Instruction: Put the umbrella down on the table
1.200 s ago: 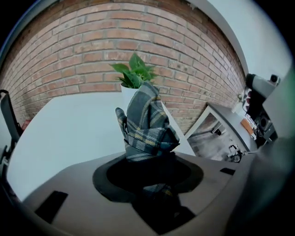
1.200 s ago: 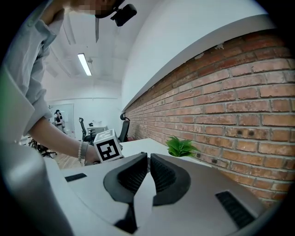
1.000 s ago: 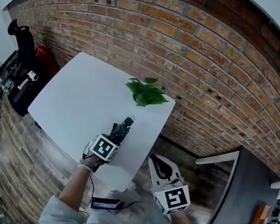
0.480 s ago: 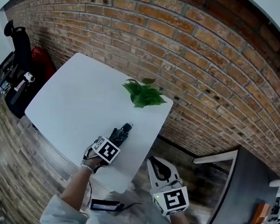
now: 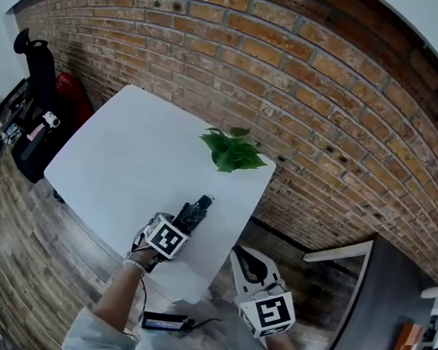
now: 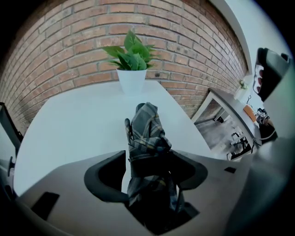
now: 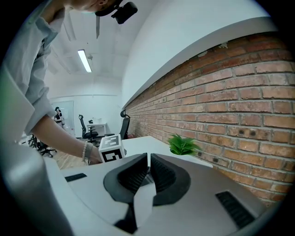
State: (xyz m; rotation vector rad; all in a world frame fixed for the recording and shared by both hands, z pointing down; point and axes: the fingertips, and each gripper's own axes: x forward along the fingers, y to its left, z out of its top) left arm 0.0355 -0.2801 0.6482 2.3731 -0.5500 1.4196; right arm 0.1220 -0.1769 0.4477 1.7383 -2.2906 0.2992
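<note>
A folded dark plaid umbrella (image 5: 195,209) lies on the white table (image 5: 132,150) near its front right edge, tip toward the potted plant. My left gripper (image 5: 184,220) points steeply down over the umbrella's near end. In the left gripper view the umbrella (image 6: 146,131) runs between the jaws of the left gripper (image 6: 148,159), which are opening; a strip of table shows beside the left jaw. My right gripper (image 5: 249,257) hangs off the table's corner, shut with nothing in it. In its own view the right gripper (image 7: 148,162) shows ribbed pads almost touching.
A green plant (image 5: 234,149) in a white pot (image 6: 132,80) stands at the table's far edge by the brick wall. A black office chair (image 5: 35,59) and a red object (image 5: 67,91) are at the left. A dark cabinet (image 5: 389,292) is at the right, a black device (image 5: 164,320) on the floor.
The view has swayed slightly. The left gripper and the umbrella stay at the same spot on the table, and the right gripper holds still.
</note>
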